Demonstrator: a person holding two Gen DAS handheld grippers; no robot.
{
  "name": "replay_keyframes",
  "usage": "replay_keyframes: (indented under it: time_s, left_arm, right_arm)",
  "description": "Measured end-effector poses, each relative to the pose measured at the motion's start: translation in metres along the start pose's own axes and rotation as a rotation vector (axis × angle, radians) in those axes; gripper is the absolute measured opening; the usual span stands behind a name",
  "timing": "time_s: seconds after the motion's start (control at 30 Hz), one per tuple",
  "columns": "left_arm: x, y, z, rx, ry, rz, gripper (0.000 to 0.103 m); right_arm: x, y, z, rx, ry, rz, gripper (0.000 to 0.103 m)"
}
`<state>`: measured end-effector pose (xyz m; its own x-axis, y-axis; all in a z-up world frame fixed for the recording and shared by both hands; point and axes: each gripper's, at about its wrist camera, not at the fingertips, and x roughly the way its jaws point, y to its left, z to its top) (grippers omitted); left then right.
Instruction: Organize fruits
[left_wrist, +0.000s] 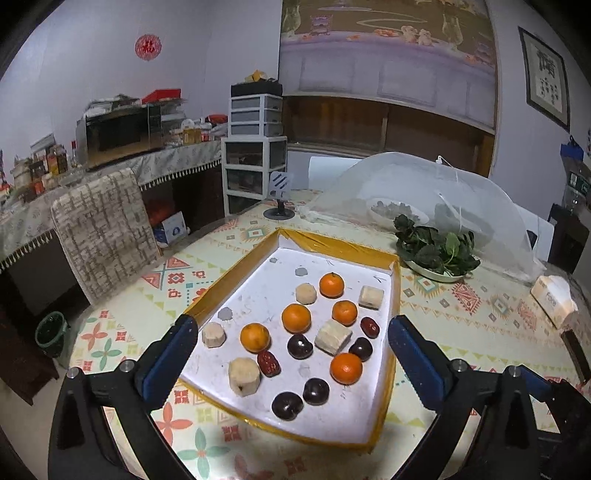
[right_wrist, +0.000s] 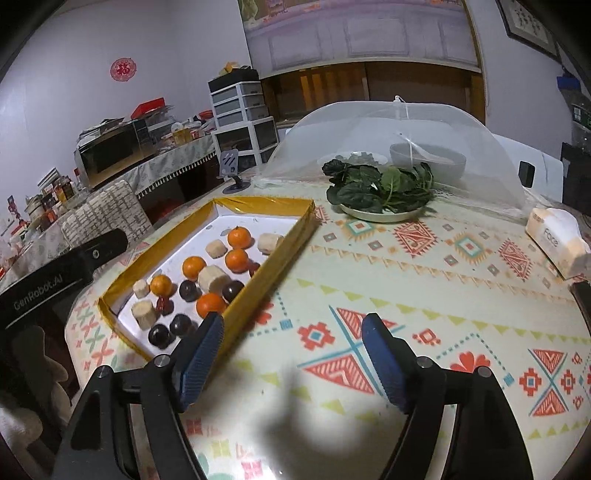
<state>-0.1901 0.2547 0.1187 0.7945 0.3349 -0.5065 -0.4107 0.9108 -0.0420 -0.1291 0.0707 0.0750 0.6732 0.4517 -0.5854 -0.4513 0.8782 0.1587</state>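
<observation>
A shallow white tray with a yellow taped rim (left_wrist: 334, 248) lies on the patterned table. It holds several oranges (left_wrist: 296, 318), several dark plums (left_wrist: 299, 346), pale peeled chunks (left_wrist: 243, 376) and two red dates (left_wrist: 268, 363), all mixed. My left gripper (left_wrist: 291, 354) is open and empty, above the tray's near half. My right gripper (right_wrist: 291, 354) is open and empty, over the tablecloth to the right of the tray (right_wrist: 271, 254). The left gripper's body (right_wrist: 55, 280) shows at the left of the right wrist view.
A plate of green leaves (left_wrist: 436, 251) and a mesh food cover (left_wrist: 424, 195) stand behind the tray. A tissue pack (right_wrist: 557, 236) lies at the right. A phone stand (left_wrist: 279, 192) is at the far edge, and a covered chair (left_wrist: 107, 232) stands left of the table.
</observation>
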Motion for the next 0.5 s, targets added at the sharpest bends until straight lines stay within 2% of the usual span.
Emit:
replay_keyframes:
  time_s: [0.23, 0.5]
  left_arm:
    - [-0.011, -0.014, -0.011, 0.035, -0.024, 0.017, 0.103]
    - [-0.005, -0.018, -0.016, 0.044, 0.023, 0.008, 0.103]
  right_arm:
    - [-0.002, -0.007, -0.018, 0.025, 0.026, 0.002, 0.085]
    - [0.004, -0.005, -0.027, 0.03, 0.058, 0.002, 0.085]
